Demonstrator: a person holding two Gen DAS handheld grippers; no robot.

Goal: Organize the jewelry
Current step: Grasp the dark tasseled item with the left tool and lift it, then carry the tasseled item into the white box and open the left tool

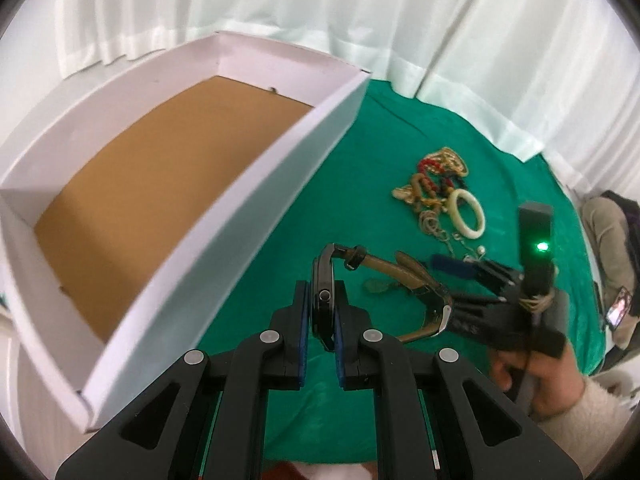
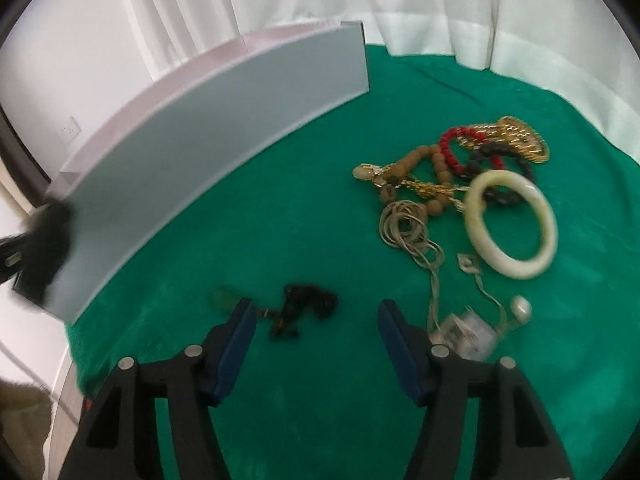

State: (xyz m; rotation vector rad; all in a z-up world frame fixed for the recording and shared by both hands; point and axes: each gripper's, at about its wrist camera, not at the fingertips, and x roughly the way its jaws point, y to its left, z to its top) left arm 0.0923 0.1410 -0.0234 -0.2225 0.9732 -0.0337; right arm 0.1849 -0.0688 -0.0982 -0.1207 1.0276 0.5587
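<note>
Fingers of the left gripper [image 1: 323,312] are pinching a dark wristwatch [image 1: 323,300] edge-on between the blue pads [image 1: 305,312]; its case is sitting upright in the clamp, and its tan leather strap [image 1: 404,276] is trailing away to the right, above the green cloth [image 1: 280,240]. No brand or writing is legible on the watch; the side button is showing, the dial is hidden.

Right gripper [image 2: 316,340] is standing wide open, with nothing between its blue pads [image 2: 236,344]. It is hovering low over the cloth, with a small black tangled piece [image 2: 304,304] lying just beyond the left finger and a small clear tag or charm [image 2: 464,330] just beside the right finger; any print on it is blurred, so I cannot read it.

Farther right on the cloth, the remaining jewelry is lying in a loose pile: a pale bangle [image 2: 512,226], a tan wooden bead strand [image 2: 428,176], red beads [image 2: 452,144], dark beads [image 2: 496,156], gold chain [image 2: 516,136], a coiled silver chain [image 2: 404,224] and a single pearl [image 2: 522,308].

White-walled box [image 1: 248,184] with a brown floor is standing left of the watch, near wall just beside the clamped case. White curtain [image 1: 360,12] is hanging behind.
</note>
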